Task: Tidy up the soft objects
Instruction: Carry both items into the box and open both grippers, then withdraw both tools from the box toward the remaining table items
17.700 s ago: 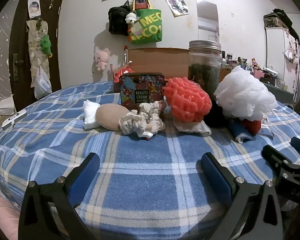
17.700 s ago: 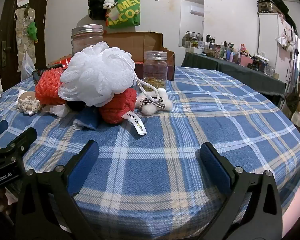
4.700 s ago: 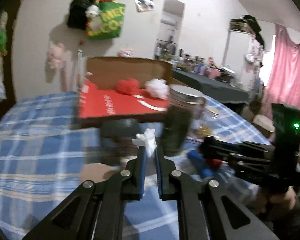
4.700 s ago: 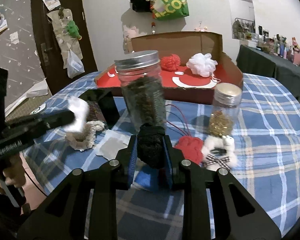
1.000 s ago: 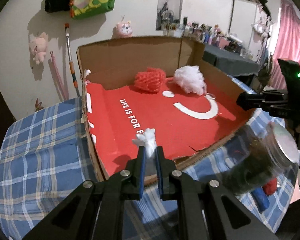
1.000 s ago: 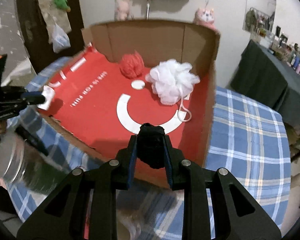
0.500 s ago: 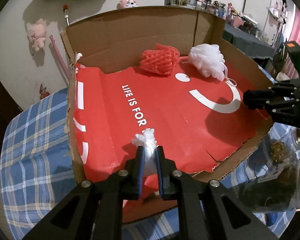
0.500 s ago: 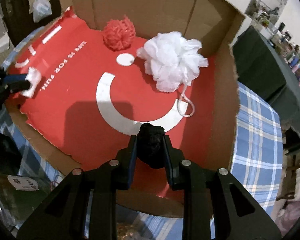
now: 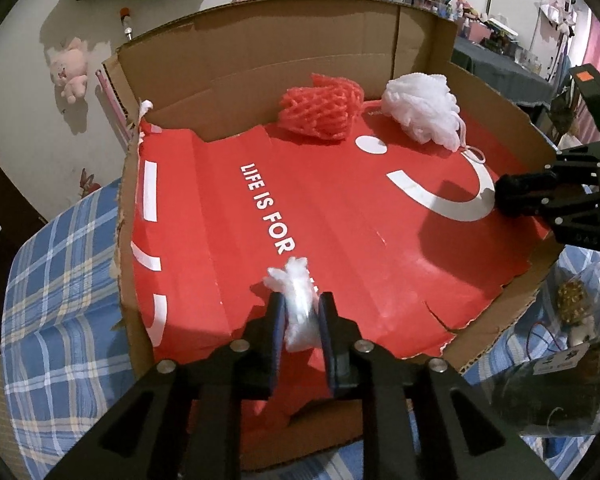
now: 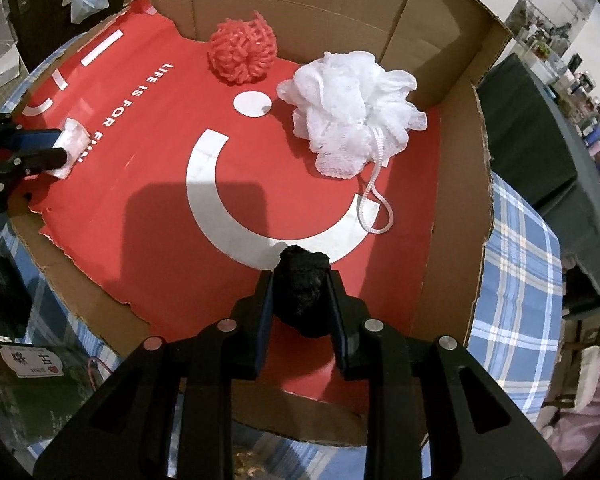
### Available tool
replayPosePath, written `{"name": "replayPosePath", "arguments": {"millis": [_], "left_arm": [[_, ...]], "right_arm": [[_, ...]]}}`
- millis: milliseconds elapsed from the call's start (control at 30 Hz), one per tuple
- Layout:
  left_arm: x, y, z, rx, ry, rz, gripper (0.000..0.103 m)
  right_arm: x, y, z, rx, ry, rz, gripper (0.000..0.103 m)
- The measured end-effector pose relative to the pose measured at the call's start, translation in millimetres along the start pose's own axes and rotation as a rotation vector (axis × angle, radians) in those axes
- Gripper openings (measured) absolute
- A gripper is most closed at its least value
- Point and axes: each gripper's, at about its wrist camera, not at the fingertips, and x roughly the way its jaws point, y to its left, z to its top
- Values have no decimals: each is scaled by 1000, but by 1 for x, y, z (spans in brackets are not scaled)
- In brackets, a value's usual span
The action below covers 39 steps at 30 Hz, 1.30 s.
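Looking along the left claw (image 9: 300,322), its two fingers pinch a small white fluffy piece (image 9: 296,312) above the near left part of the cardboard box (image 9: 284,56), over the red printed liner (image 9: 300,208); holding it there suggests it is meant to drop beside the soft things already gathered, the red mesh puff (image 9: 319,110) and the white bath pouf (image 9: 421,114), which lie close together against the far wall. The blue plaid worktop (image 9: 56,300) carries the box. Turning to the right wrist view, the right claw (image 10: 301,294) squeezes a black fuzzy ball (image 10: 301,292) over the near edge of the liner, by the white arc. Both claws hang inside the box walls, so a release would likely land each piece within rather than on the cloth.
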Motion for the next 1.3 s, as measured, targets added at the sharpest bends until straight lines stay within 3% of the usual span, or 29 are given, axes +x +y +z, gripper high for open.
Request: {"name": "replayPosePath", "arguments": {"millis": [333,367,500,700,833,1033,1300], "left_arm": [[-10,-4,0,12,-45,-7,57],[-14,-5,0,11,-56,-7,58],[-24,-7,0,7,-85,-15,64],[-45,-12,-2,-5,-138,-23,72],[-68,-17,-7,-21,-198,-30,81],[-117,-33,-21,-26,-333,-20,95],[-177,-60,-53,-43,-511,4,103]], "right_arm": [[-3,2,4,-34,-5,4,28],[-4,3,4,-36,-7,4,30],[-10,6,4,-45,-24,25,58],[-33,9,6,-38,-71,8,59],[-61,6,0,-6,-126,9,59],[-114,9,-17,48,-254,25,68],[-184,37,-64,75,-445,32,74]]}}
